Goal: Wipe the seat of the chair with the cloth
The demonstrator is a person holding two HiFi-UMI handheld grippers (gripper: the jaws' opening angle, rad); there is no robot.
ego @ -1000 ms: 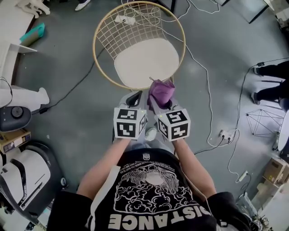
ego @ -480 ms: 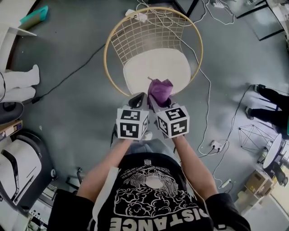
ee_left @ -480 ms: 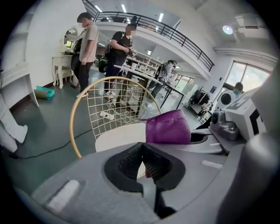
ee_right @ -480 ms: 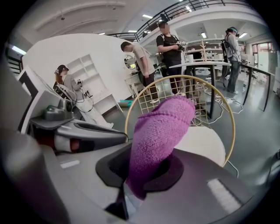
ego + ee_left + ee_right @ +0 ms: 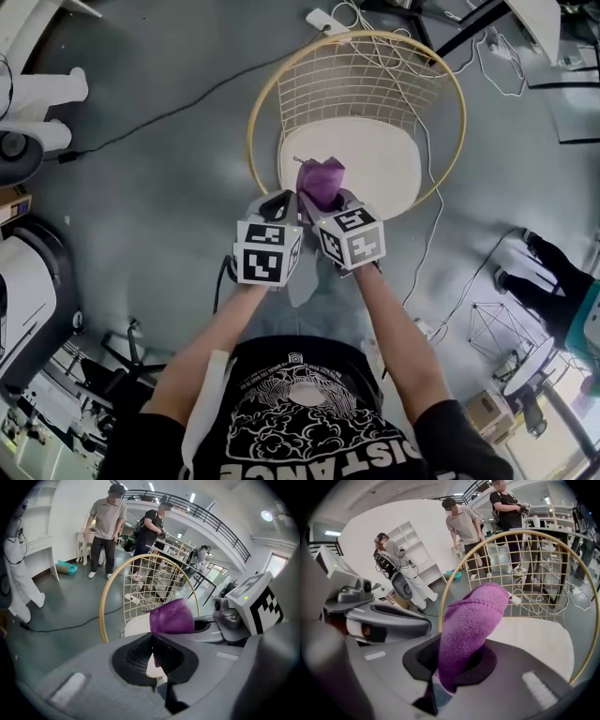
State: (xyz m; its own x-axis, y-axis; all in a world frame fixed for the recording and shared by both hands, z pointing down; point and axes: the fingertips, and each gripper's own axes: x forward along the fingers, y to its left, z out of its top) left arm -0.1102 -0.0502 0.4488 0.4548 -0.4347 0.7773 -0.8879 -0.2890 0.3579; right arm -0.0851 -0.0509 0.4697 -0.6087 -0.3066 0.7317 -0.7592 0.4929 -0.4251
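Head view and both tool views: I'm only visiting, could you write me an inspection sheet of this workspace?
Surface: cream chair seat bare, inside a gold wire frame; grey floor.
Job's things: purple cloth bunched, over the seat's near edge; contact cannot be told.
Clutter: power strip, cardboard box.
Tools: right tool shut on the cloth; left tool shut, empty.
Cables: black cable left of the chair; white cables behind and right.
Surroundings: two people stand beyond the chair; white shelves.
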